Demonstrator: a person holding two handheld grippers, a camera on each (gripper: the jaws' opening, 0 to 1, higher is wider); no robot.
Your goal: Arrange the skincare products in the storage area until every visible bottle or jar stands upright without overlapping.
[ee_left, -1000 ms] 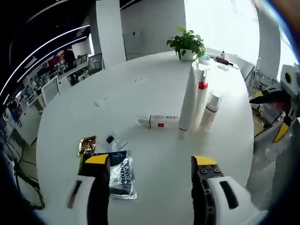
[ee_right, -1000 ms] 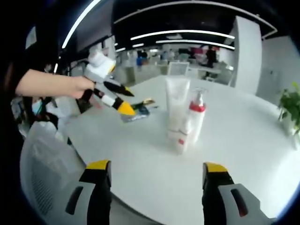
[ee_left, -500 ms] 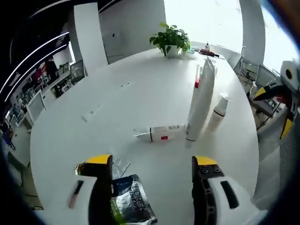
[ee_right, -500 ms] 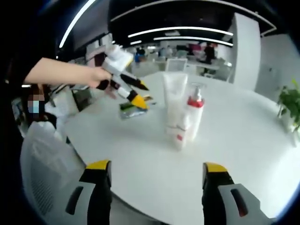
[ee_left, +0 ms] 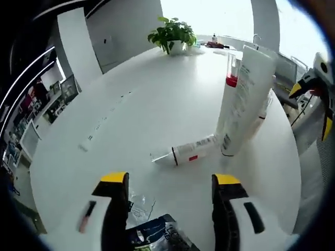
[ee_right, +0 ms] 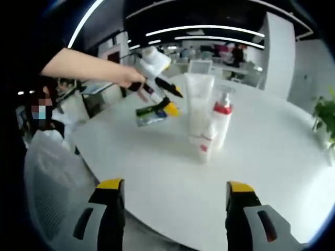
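Observation:
On the round white table (ee_left: 131, 104) a tall white tube (ee_left: 245, 99) stands upright. A pump bottle with a red collar (ee_left: 230, 78) stands behind it and a smaller white bottle (ee_left: 265, 107) at its right. A small bottle with a red mark (ee_left: 188, 150) lies on its side in front of them. My left gripper (ee_left: 170, 196) hovers open just short of the lying bottle, nothing between its jaws. In the right gripper view the same tube (ee_right: 199, 107), pump bottle (ee_right: 221, 120) and lying bottle (ee_right: 201, 149) sit ahead of my open right gripper (ee_right: 175, 196). The left gripper (ee_right: 168, 102) hangs beside the tube there.
Foil sachets (ee_left: 152, 238) lie under my left gripper, also seen as sachets (ee_right: 152, 115) beyond the tube. A potted plant (ee_left: 170, 34) stands at the table's far edge. A grey chair (ee_right: 47, 178) sits at the near table edge. The right gripper (ee_left: 314, 91) shows off the table's right side.
My left gripper has moved forward and lower toward the lying bottle, passing over the sachets. The bottles have not moved. The right gripper has stayed nearly still.

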